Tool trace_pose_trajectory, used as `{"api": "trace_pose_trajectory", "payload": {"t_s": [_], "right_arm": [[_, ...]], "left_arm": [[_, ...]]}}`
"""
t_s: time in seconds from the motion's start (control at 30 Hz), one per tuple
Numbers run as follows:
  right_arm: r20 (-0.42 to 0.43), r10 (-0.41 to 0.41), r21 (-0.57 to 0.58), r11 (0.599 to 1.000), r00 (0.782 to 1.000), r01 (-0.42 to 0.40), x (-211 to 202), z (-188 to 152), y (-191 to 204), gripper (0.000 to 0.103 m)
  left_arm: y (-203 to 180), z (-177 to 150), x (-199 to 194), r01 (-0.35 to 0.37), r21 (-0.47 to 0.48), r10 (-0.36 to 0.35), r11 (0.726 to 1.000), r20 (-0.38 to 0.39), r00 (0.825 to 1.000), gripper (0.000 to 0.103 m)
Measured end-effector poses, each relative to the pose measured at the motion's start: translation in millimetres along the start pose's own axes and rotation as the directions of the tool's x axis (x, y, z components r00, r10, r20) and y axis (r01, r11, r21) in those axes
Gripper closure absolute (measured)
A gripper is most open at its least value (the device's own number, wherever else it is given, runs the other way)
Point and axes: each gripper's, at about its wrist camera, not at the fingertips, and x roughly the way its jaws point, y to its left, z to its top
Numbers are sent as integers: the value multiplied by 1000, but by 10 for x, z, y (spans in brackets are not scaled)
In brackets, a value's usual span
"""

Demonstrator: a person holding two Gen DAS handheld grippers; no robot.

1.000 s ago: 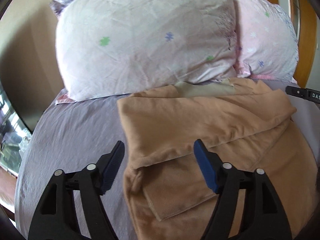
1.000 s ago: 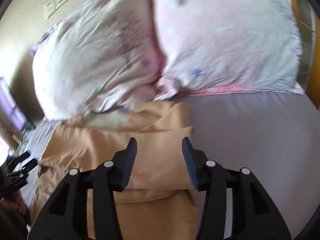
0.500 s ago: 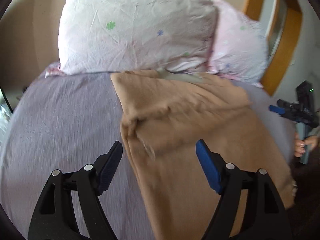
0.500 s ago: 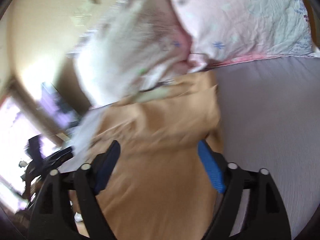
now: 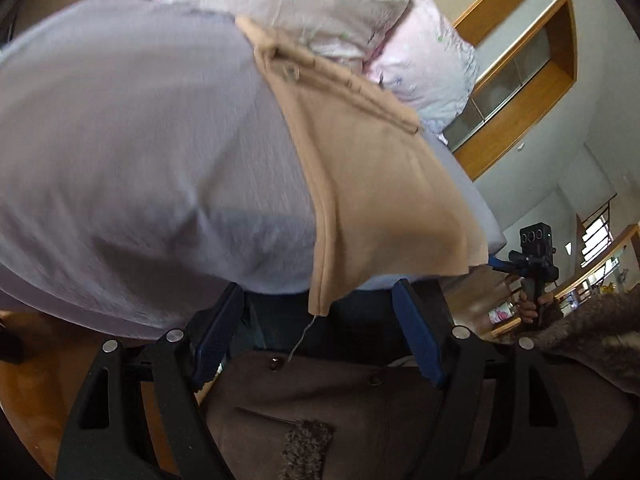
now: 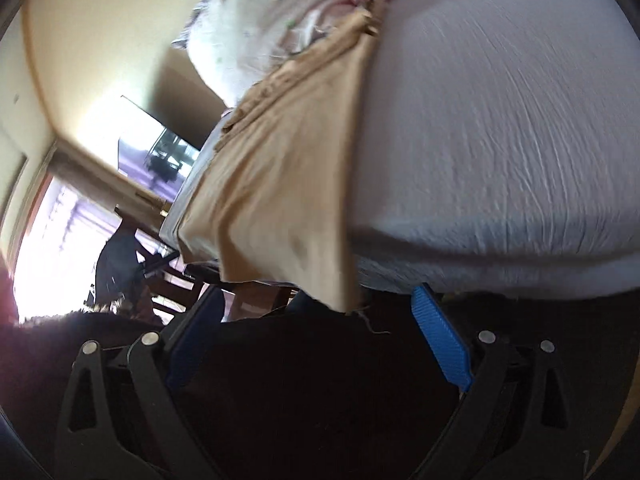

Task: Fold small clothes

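A tan garment [image 5: 372, 184] lies lengthwise on the lilac bed sheet [image 5: 140, 140], its near end hanging over the bed's front edge. It also shows in the right wrist view [image 6: 288, 184]. My left gripper [image 5: 320, 336] is open and empty, below the bed edge, with the hanging left corner of the garment between its fingers. My right gripper [image 6: 320, 340] is open and empty, below the hanging right corner. The right gripper also appears far right in the left wrist view [image 5: 532, 264].
Two pale floral pillows [image 5: 320, 4] lie at the head of the bed, touching the garment's far end. The person's brown coat [image 5: 360, 412] fills the foreground. A wooden window frame [image 5: 520, 92] stands to the right, a TV [image 6: 168, 152] to the left.
Both grippers have pulled back from over the garment to below the bed's front edge. The garment now lies stretched out long, its near end over the edge. The right gripper's jaws opened wider.
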Motion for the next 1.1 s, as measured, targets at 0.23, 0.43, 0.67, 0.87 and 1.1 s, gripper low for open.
{"api": "trace_pose_trajectory", "payload": {"t_s": [0.23, 0.43, 0.67, 0.87, 1.1], "right_arm": [[-29, 191, -2, 982, 981, -191, 491, 97, -43, 68], [32, 289, -91, 954, 957, -285, 319, 78, 158, 100], [216, 363, -282, 912, 906, -298, -107, 868, 714, 100], [416, 366, -276, 923, 833, -267, -63, 1968, 893, 100], [410, 72, 17, 996, 909, -87, 1053, 3352, 258, 100]], "left_arm": [[-12, 107, 472, 75, -75, -76, 994, -12, 997, 38], [60, 90, 359, 247, -230, -244, 942, 38, 969, 99], [-262, 704, -146, 312, -84, -291, 946, 201, 935, 99], [-160, 1847, -93, 300, -78, -254, 951, 362, 897, 99], [438, 2921, 923, 150, -275, -58, 950, 316, 947, 99]]}}
